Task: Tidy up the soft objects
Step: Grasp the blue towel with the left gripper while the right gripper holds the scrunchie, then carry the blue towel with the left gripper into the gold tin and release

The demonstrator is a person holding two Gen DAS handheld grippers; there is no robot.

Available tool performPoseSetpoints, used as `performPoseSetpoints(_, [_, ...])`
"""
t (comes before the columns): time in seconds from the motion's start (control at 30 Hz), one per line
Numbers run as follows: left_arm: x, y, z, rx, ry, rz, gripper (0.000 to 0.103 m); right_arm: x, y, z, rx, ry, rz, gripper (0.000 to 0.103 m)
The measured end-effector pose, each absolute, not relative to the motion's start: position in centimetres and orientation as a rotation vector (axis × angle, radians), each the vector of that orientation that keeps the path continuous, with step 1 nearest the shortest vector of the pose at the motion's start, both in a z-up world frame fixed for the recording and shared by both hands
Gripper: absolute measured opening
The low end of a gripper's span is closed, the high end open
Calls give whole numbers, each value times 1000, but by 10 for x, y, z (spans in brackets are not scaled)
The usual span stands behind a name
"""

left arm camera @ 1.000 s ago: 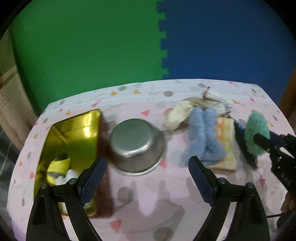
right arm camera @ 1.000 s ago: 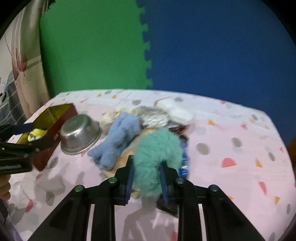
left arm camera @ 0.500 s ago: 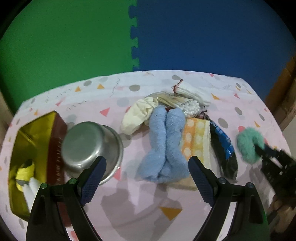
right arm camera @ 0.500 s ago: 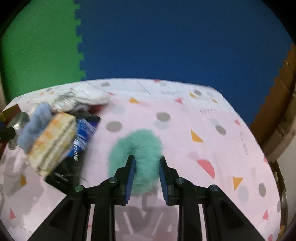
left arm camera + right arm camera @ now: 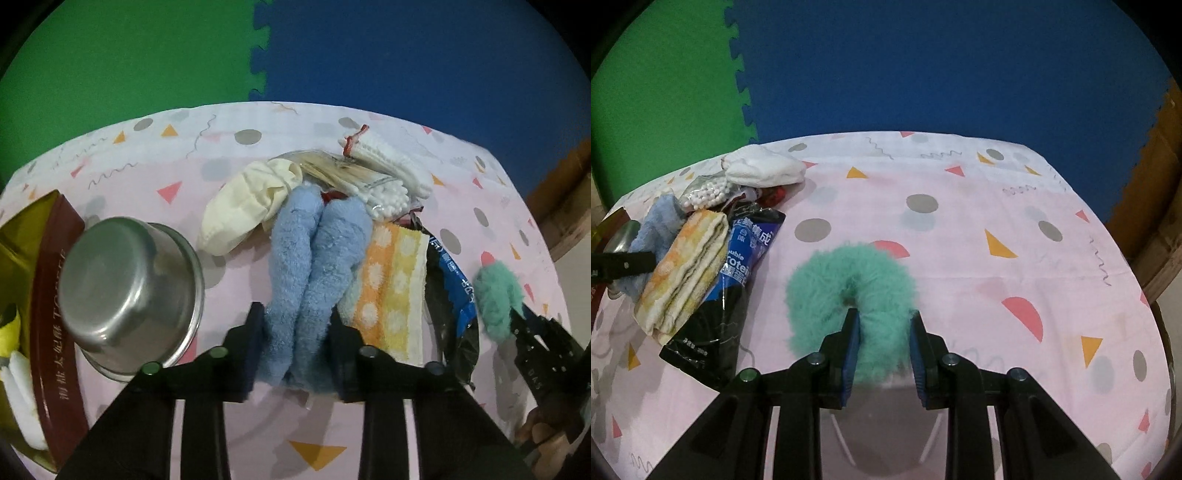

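While the left gripper point(image 5: 297, 347) has just been closing, its pads now press on both sides of the near end of the rolled light-blue towel point(image 5: 314, 273), which lies on the pink patterned tablecloth point(image 5: 960, 206) toward the left edge of the tabletop. The towel rests partly on an orange-and-yellow folded cloth point(image 5: 391, 284); a cream cloth point(image 5: 247, 206) touches its far left side, and a bag of cotton swabs point(image 5: 380, 192) and a white ribbed cloth point(image 5: 388, 162) lie behind it. An upturned steel bowl point(image 5: 133, 291) leans against a gold-lined red box point(image 5: 55, 314) at the left edge. The right gripper point(image 5: 882, 347) is clamped on a fluffy green scrunchie point(image 5: 849, 291), which touches the cloth near the middle of the tabletop, just beside a black-and-blue packet point(image 5: 735, 280).
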State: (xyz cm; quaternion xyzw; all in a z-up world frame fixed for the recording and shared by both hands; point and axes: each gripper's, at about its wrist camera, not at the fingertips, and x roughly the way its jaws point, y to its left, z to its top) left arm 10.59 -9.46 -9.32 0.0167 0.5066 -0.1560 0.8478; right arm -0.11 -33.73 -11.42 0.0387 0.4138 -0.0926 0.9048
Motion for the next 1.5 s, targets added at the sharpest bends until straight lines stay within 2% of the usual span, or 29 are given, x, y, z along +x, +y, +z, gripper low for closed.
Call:
performPoseSetpoints(0.17, [104,-94,-89,46,1065,-345,16,-1,-338,-114,87,854,-190,26])
performPoseSetpoints(0.93, [65,-63,-31,-13,1004,-437,15,0,-341,-116,113,864,-180,26])
performPoseSetpoints(1.23, [62,-29,-4,-4,957,-385,15,0,-341,-116,114,863,-180,26])
performPoseSetpoints(1.5, [79,32,-2,29,943,-220,15,0,-341,-116,113,863,-180,26])
